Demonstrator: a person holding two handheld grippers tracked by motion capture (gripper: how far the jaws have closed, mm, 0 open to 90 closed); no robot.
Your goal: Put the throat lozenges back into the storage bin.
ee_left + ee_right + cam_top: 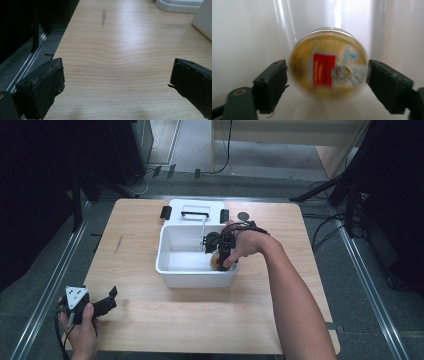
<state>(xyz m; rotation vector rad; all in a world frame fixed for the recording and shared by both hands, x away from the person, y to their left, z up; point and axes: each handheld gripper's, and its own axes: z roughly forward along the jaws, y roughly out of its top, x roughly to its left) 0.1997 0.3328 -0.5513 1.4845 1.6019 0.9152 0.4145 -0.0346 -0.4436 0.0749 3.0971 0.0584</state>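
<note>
A round golden tin (327,65) with a red label hangs blurred between the jaws of my right gripper (327,75), in front of a white wall. A thin gap shows on each side, so the pads do not press on it. In the high view, the right gripper (223,256) points down into the right end of a white plastic bin (172,267), with the tin (217,263) at its tip. My left gripper (110,299) rests in a hand at the table's front left corner. Its jaws (117,72) stand wide apart with only bare wood between them.
The bin's white lid (195,210), with a black handle and clips, lies behind the bin. A small dark disc (243,216) sits to the lid's right. A pale scuff (103,17) marks the wooden table (150,315). Dark stands and cables ring the table.
</note>
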